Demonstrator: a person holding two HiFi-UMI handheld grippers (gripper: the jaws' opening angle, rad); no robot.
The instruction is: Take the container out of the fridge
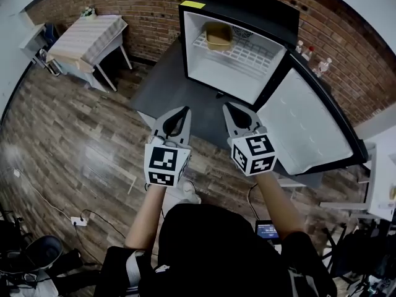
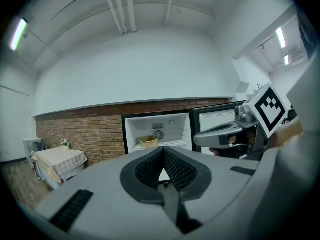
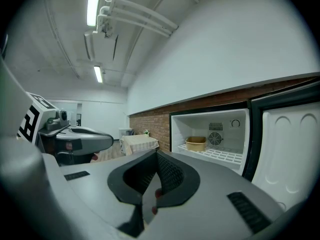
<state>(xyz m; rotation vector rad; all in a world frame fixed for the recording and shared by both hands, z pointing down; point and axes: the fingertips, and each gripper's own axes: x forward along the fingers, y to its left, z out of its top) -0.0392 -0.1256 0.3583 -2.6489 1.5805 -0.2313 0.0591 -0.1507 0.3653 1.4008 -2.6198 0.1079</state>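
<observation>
One tan container is seated back-left on the wire shelf of the one fridge, with the door open. Reach step judged in hand. Two grippers, left gripper and right gripper, are held short of the fridge, fingers clenched, empty. Next: fingers to be released, container rim to be reached.

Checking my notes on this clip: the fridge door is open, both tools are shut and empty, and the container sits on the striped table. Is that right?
One slip: the container sits on the wire shelf inside the fridge, not outside it, as the head view shows. The door is open, and the left tool and right tool are shut and empty.
</observation>
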